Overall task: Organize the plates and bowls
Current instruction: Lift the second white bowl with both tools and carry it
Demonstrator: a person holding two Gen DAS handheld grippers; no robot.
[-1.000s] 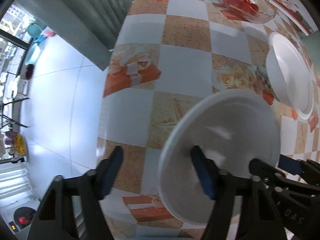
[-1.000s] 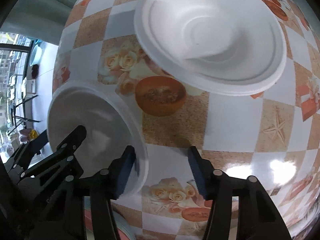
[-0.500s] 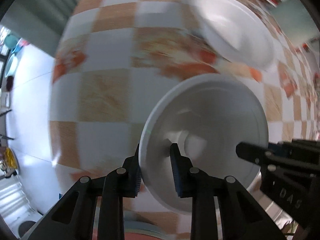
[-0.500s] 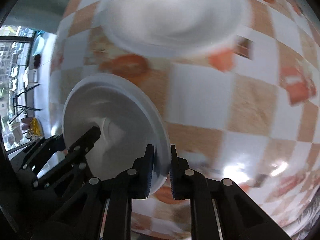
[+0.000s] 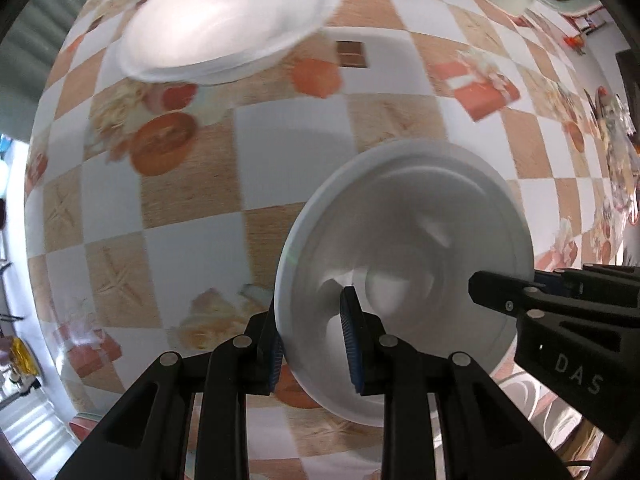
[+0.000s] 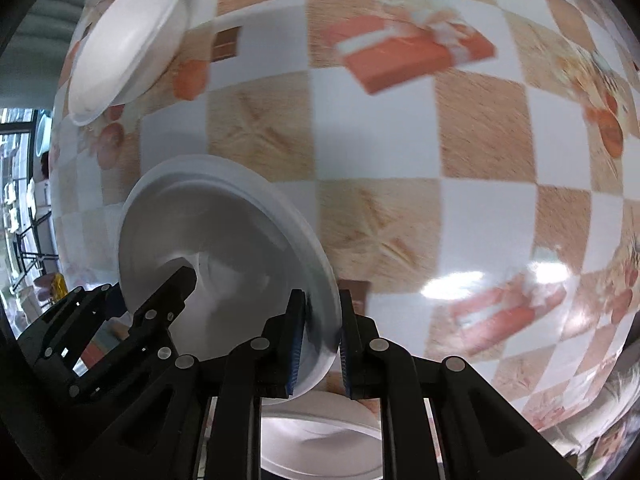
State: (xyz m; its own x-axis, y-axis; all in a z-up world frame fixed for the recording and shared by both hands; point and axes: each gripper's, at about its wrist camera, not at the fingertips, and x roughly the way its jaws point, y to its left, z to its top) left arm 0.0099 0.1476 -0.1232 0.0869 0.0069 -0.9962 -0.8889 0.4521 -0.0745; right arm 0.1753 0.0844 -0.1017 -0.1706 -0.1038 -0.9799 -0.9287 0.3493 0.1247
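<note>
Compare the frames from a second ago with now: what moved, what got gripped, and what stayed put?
Both grippers have closed on the white bowl: the left gripper pinches its left rim, the right gripper the opposite rim, where a second ago their fingers stood open around it. The pair has since carried it across the checked tablecloth. The white plate stayed on the table.

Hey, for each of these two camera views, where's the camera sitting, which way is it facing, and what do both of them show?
Left wrist: on the left gripper, looking down at the checkered tablecloth; its own fingers pinch the white bowl rim, the right gripper entering from the right.
Right wrist: on the right gripper, facing down; its fingers clamp the bowl's opposite rim, the left gripper at lower left.
Shared: the bowl, both grippers, the tablecloth, the white plate beyond.
</note>
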